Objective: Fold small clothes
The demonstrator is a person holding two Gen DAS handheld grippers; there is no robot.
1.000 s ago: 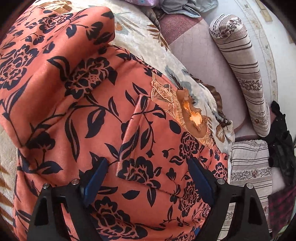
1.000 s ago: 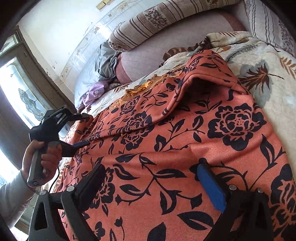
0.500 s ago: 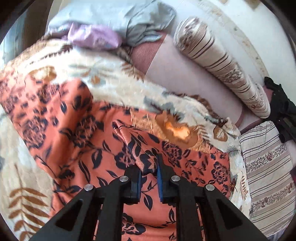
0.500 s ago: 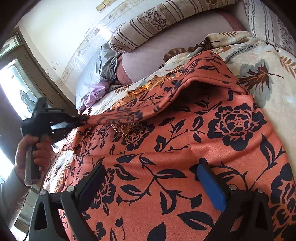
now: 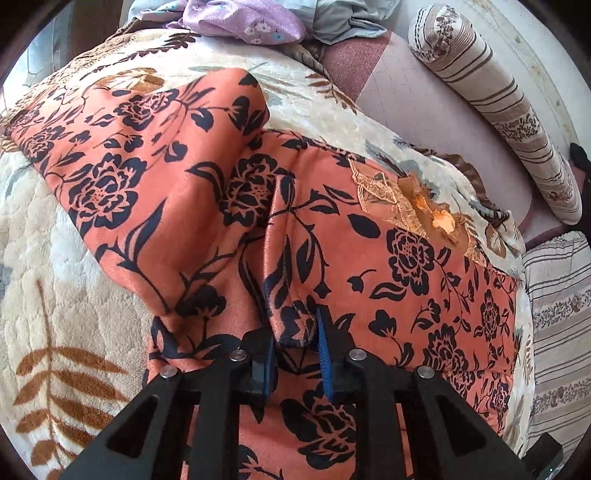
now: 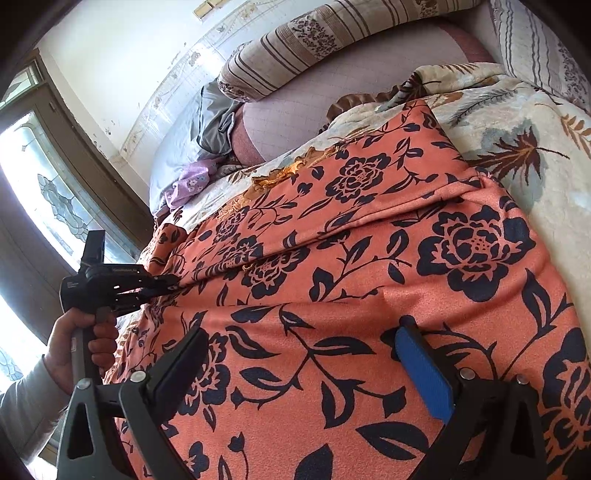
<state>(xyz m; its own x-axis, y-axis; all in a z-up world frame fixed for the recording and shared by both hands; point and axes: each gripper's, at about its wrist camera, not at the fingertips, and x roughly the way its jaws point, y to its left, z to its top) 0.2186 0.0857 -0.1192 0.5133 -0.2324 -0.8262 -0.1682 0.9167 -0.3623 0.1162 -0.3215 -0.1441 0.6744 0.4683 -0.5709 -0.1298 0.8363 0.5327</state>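
Note:
An orange garment (image 5: 406,258) with a black flower print lies spread on the bed, with a lace trim at its far edge. In the left wrist view my left gripper (image 5: 295,350) has a bunched fold of this cloth between its blue pads; the jaws are opening slightly, but the fold still fills the gap. In the right wrist view the left gripper (image 6: 166,286) holds a folded-over flap of the garment (image 6: 369,258) taut at the left. My right gripper (image 6: 301,336) stands open low over the near part of the cloth, gripping nothing.
The garment rests on a cream leaf-pattern blanket (image 5: 55,277). A striped bolster (image 5: 498,110) lies along the wall. Lilac and grey clothes (image 5: 240,22) are heaped at the far end. A striped pillow (image 5: 561,295) is at the right. A person's hand (image 6: 85,332) holds the left gripper near a glass door (image 6: 37,166).
My left gripper went from open to shut on a fold, lifted it, then carried it across so the flap now lies flatter and taut. My right gripper has not moved.

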